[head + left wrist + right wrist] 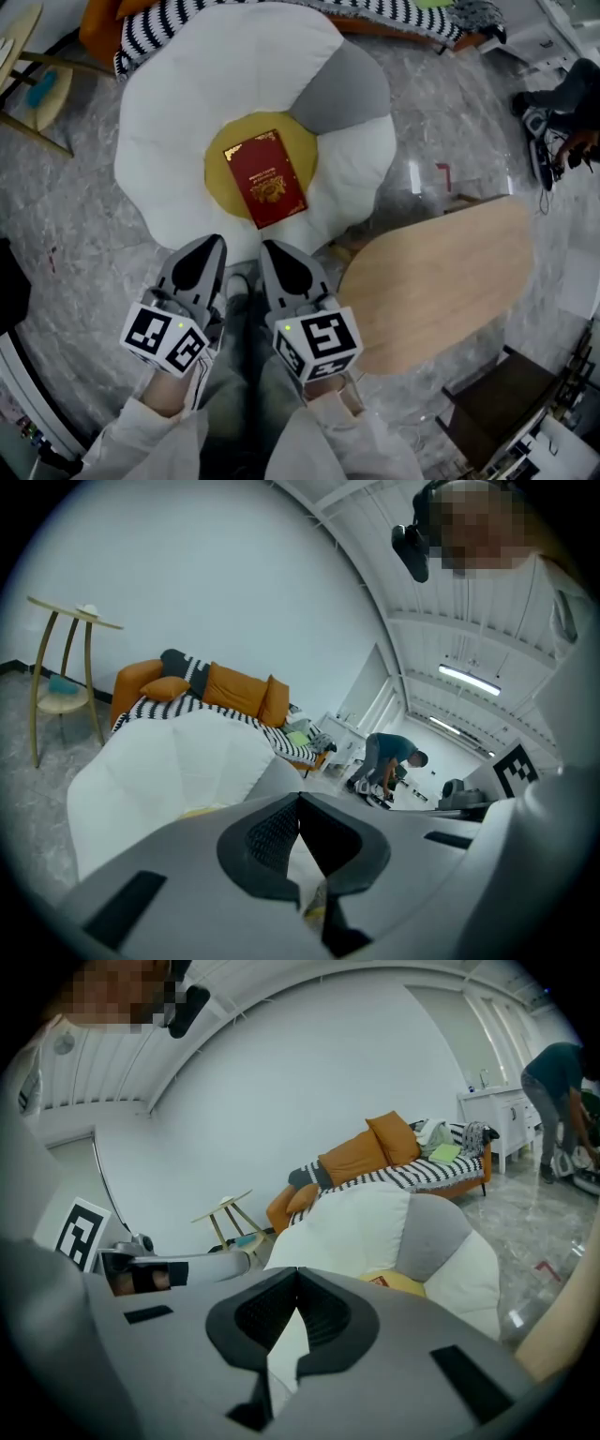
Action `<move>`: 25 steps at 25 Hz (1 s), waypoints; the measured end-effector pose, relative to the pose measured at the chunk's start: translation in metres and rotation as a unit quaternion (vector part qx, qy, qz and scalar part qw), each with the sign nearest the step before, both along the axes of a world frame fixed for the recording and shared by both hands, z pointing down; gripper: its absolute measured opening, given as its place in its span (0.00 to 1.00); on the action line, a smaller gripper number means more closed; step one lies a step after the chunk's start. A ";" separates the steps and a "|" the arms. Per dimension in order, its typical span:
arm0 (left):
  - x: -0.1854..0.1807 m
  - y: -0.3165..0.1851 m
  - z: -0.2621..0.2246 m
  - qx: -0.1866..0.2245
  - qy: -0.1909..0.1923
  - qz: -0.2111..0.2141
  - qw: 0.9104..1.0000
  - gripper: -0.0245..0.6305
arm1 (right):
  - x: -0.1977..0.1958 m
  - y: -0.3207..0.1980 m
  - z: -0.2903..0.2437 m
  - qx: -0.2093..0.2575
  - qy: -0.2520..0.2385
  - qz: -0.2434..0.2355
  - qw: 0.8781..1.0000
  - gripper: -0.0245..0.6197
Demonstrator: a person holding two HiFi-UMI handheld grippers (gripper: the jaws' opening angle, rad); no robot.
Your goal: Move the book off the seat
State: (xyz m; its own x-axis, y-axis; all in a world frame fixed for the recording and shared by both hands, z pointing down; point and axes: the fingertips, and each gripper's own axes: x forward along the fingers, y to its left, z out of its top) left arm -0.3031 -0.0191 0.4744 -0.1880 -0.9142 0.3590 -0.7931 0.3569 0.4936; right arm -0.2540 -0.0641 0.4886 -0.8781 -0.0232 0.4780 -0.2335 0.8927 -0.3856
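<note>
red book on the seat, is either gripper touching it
Apart. In the head view, a strip of white cushion shows between the red book and the tips of the left gripper and right gripper.

- The floor [84, 244] is pale grey marbled stone, glossy enough to catch reflections, with a small red mark [442, 174] on it.
- A plain white wall [234, 592] runs behind an orange sofa [239, 691] with orange cushions; a black-and-white striped throw [216, 23] lies over it.
- Left of the sofa stands a slim side table [64, 667] on pale wooden legs, with a lower shelf.
- A light wooden oval table [441, 281] sits nearby, and a dark brown piece of furniture [497, 412] just beyond it.
- A strip light [466, 674] glows on the white ribbed ceiling.
- By a white cabinet [497, 1115] a person [389, 757] bends over.
</note>
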 end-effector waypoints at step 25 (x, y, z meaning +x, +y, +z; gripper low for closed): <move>0.005 -0.017 0.238 -0.064 0.025 0.000 0.998 0.05 | -0.008 -0.006 0.234 -0.045 0.034 -0.026 0.998 0.05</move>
